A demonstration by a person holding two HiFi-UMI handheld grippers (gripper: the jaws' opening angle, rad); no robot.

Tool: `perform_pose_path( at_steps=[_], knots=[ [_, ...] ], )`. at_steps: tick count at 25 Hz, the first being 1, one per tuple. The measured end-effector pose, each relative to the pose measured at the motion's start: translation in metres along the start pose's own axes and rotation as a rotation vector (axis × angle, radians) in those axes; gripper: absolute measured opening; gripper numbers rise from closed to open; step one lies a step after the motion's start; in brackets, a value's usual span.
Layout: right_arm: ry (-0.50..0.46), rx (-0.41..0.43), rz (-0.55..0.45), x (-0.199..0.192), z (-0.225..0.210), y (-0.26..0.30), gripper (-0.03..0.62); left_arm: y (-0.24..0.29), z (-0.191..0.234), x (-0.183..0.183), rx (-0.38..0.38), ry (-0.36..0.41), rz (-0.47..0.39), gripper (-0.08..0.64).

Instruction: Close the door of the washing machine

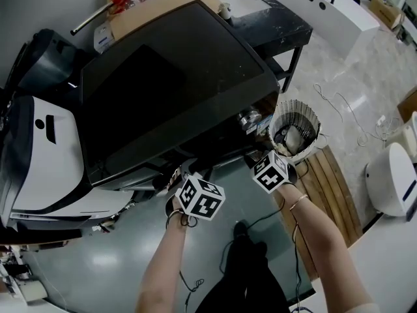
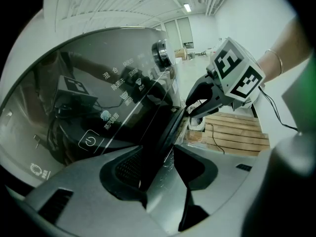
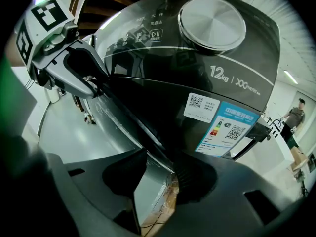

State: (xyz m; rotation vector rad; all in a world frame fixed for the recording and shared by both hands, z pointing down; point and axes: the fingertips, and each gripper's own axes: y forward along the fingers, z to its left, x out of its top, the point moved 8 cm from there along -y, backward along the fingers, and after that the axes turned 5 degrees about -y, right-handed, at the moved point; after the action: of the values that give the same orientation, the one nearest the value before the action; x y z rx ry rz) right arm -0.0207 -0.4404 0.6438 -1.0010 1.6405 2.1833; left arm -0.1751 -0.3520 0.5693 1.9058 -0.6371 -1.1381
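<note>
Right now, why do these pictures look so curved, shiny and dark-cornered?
Head view: a wide lens bows the room, and pale glare patches lie on the floor. Left gripper view: black corners; the glossy washing machine mirrors the room. Right gripper view: same bulge, with sheen on the metal knob.

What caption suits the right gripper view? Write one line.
Right tongs open astride the edge of the washing machine door, left tongs alongside, silver dial and energy label above.
</note>
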Motion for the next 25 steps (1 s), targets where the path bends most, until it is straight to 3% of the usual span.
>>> perform_pose_path(
  at_steps=[13, 25],
  knots=[
    [0.038, -0.057, 0.007, 0.000, 0.007, -0.004, 0.181, -0.002, -0.002, -0.004, 0.021, 0.021, -0.012, 0.213],
    [0.093, -0.098, 0.000, 0.002, 0.012, -0.010, 0.170, -0.009, 0.001, -0.008, -0.005, 0.011, -0.029, 0.216]
  ],
)
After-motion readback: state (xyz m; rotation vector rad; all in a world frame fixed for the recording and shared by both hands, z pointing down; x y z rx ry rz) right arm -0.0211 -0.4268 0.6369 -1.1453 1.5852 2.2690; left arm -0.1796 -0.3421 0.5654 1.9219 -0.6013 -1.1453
